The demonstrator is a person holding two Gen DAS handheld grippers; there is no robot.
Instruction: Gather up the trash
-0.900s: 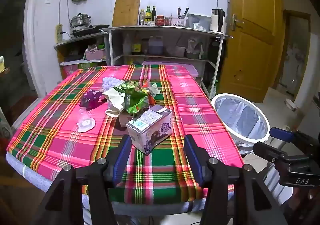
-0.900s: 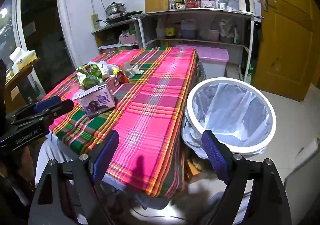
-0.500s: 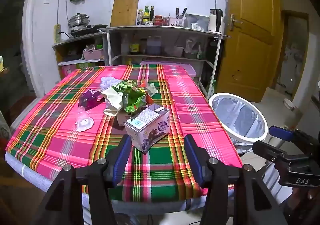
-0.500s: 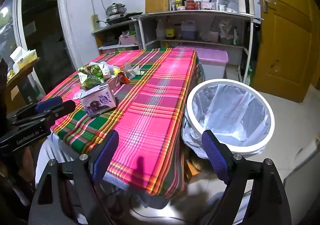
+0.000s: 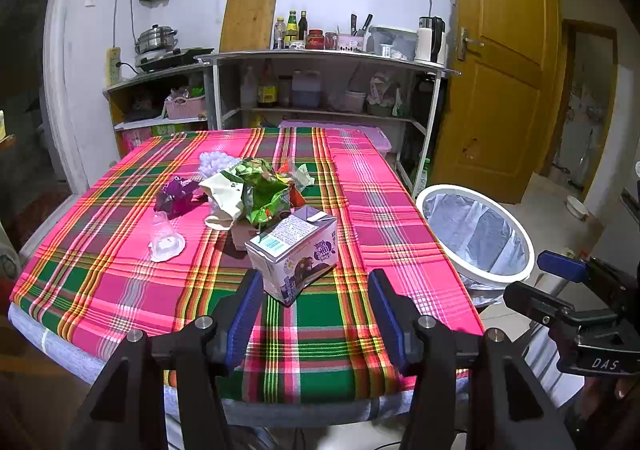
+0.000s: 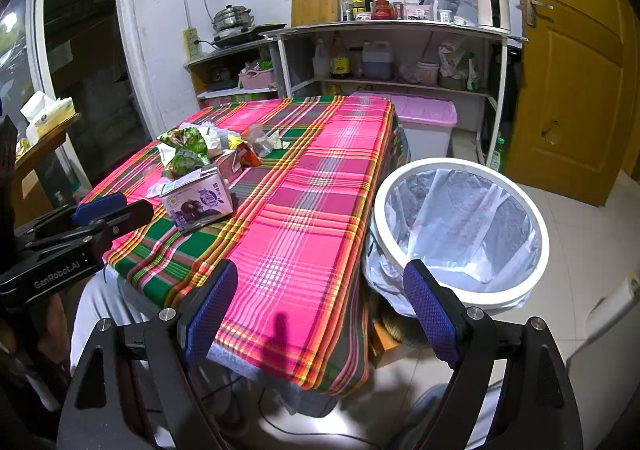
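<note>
A purple-and-white drink carton (image 5: 296, 250) lies on the plaid tablecloth (image 5: 360, 190) near the front edge. My left gripper (image 5: 316, 290) is open just short of it; the carton's near corner reaches between the fingertips without touching the pads. Behind it are crumpled green wrappers (image 5: 260, 190), a purple wrapper (image 5: 176, 196) and a clear plastic cup (image 5: 162, 238). A white-rimmed trash bin (image 6: 440, 163) with a clear liner stands on the floor at the table's right side. My right gripper (image 6: 320, 282) is wide open and holds nothing, hovering over the table corner beside the bin.
Kitchen shelves (image 5: 320, 58) with bottles and jars line the back wall, and a pink-lidded box (image 6: 424, 110) sits under them. A wooden door (image 5: 500, 70) stands at the right. My left gripper (image 6: 108, 210) shows at the left of the right wrist view.
Both views have shifted only slightly. Nothing was taken hold of or let go, and both grippers stay open.
</note>
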